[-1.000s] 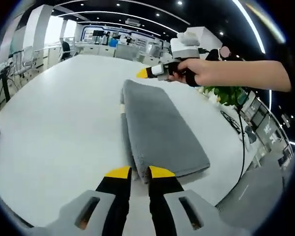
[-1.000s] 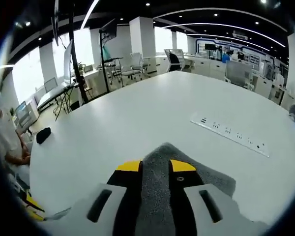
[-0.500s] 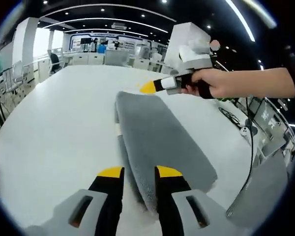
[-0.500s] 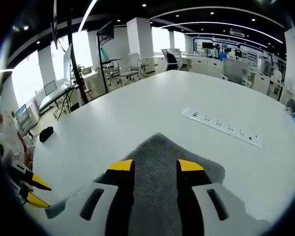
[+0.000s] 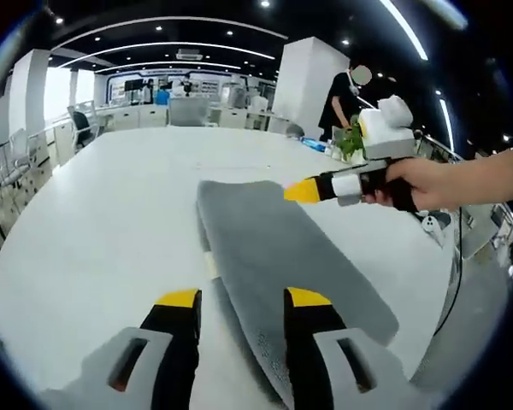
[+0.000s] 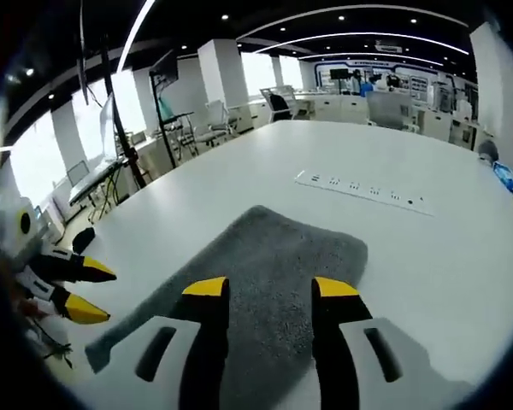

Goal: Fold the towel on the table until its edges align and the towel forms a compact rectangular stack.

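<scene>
Grey towel (image 5: 282, 256) lies flat on the white table (image 5: 94, 222), folded into a long strip; its long axis runs from the left hand-held gripper (image 5: 239, 299) away toward the right hand-held gripper (image 5: 301, 191), one at each short end. Left jaws are apart, nothing held, straddling the near end from above. In the right gripper view the right hand-held gripper (image 6: 265, 289) is also parted and empty over the other end of the towel (image 6: 274, 265), with the left one at far left. Both ends are about equally close to their own gripper. Next fold likely brings one short end over the other along that axis; stack not compact yet.
</scene>
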A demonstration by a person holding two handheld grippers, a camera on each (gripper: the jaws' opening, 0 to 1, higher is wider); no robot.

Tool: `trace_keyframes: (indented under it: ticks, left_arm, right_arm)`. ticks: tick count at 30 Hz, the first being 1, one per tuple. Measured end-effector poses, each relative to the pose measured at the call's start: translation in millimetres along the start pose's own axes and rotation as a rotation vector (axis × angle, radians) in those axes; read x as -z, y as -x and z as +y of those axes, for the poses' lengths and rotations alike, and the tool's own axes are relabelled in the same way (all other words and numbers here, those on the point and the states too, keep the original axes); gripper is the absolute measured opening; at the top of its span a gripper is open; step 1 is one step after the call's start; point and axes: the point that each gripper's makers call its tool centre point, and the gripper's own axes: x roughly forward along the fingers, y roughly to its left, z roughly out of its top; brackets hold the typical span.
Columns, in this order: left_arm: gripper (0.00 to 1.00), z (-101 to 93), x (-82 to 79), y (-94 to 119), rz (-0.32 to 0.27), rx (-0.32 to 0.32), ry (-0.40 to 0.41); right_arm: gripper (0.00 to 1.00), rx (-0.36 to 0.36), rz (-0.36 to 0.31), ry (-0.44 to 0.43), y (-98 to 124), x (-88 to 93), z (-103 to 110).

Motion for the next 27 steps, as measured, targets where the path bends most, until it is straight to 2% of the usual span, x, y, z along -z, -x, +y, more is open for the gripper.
trace_keyframes:
  ticks: [6, 12, 14, 19, 25, 27]
  left_arm:
    - [0.46, 3.3, -5.9, -11.9, 0.014, 0.004, -0.021]
    - [0.48, 8.2, -4.5, -25.5, 0.036, 0.010, -0.029]
    - [0.46, 11.2, -3.6, -30.2, 0.043, 0.000, -0.038]
    - [0.44, 17.5, -1.5, -40.7, 0.051, -0.011, -0.035]
    - [0.36, 23.4, 4.3, -49.6, 0.069, -0.010, -0.011]
    - [0.36, 25.2, 5.3, -52.1, 0.068, -0.014, -0.003]
  right_arm:
    - [0.40, 0.025, 0.009, -0.038, 11.0, 18.2, -11.1]
    - [0.42, 0.045, 0.028, -0.040, 20.9, 38.7, -14.3]
    - [0.40, 0.049, 0.008, -0.027, 24.0, 40.1, -13.9]
    - [0.41, 0.066, 0.046, -0.056, 30.2, 60.0, -14.1]
    - [0.44, 0.084, 0.066, -0.069, 34.5, 72.7, -7.8]
    - [0.42, 0.086, 0.073, -0.087, 34.1, 76.6, -6.4]
